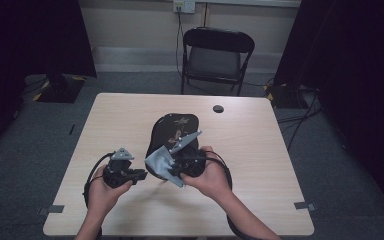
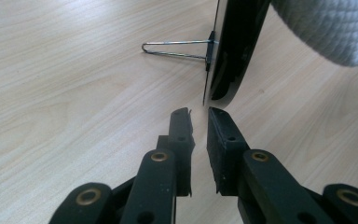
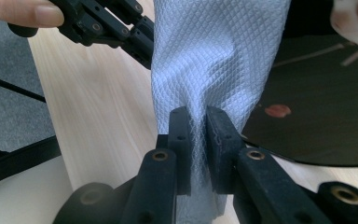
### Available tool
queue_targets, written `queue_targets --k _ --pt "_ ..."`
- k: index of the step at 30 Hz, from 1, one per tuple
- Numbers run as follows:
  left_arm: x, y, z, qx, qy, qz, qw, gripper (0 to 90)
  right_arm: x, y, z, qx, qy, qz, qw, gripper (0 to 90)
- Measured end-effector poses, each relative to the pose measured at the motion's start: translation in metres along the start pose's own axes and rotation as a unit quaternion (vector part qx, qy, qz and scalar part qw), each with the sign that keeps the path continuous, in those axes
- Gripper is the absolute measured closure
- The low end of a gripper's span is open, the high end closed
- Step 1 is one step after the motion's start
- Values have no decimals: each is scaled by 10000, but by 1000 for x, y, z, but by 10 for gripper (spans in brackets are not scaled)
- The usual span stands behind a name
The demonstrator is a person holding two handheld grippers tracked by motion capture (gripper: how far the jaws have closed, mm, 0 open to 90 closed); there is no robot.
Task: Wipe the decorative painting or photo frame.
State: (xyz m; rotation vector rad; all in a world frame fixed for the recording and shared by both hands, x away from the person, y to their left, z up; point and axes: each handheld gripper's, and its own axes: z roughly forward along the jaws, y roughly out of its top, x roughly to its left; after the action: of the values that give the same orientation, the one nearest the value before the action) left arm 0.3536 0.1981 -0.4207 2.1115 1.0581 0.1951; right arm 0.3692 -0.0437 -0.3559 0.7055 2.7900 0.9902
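Note:
A black oval panel (image 1: pixel 172 127) with a pale flower picture stands tilted in the middle of the table; in the left gripper view its dark edge (image 2: pixel 237 46) rests on a wire stand (image 2: pixel 177 49). My right gripper (image 1: pixel 175 166) is shut on a pale blue waffle cloth (image 1: pixel 161 162) lifted at the panel's near edge; the cloth (image 3: pixel 214 56) hangs pinched between the jaws (image 3: pixel 197 112), beside the glossy panel face (image 3: pixel 317 121). My left gripper (image 1: pixel 139 175) is shut, its tips (image 2: pixel 199 112) just below the panel's thin lower edge; I cannot tell whether they pinch it. A corner of the cloth (image 2: pixel 326 28) hangs above.
The wooden table (image 1: pixel 260 165) has a round black cable hole (image 1: pixel 218 108) at the back. A black folding chair (image 1: pixel 217 55) stands behind the table. Dark curtains flank both sides, and cables lie on the floor at the right.

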Motion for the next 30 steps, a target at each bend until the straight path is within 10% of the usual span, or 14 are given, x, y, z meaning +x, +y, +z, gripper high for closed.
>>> queue_targets --k 30 --pt "1 -4 0 38 6 -21 10000 782 -8 -60 76 762 289 487 9955 819"
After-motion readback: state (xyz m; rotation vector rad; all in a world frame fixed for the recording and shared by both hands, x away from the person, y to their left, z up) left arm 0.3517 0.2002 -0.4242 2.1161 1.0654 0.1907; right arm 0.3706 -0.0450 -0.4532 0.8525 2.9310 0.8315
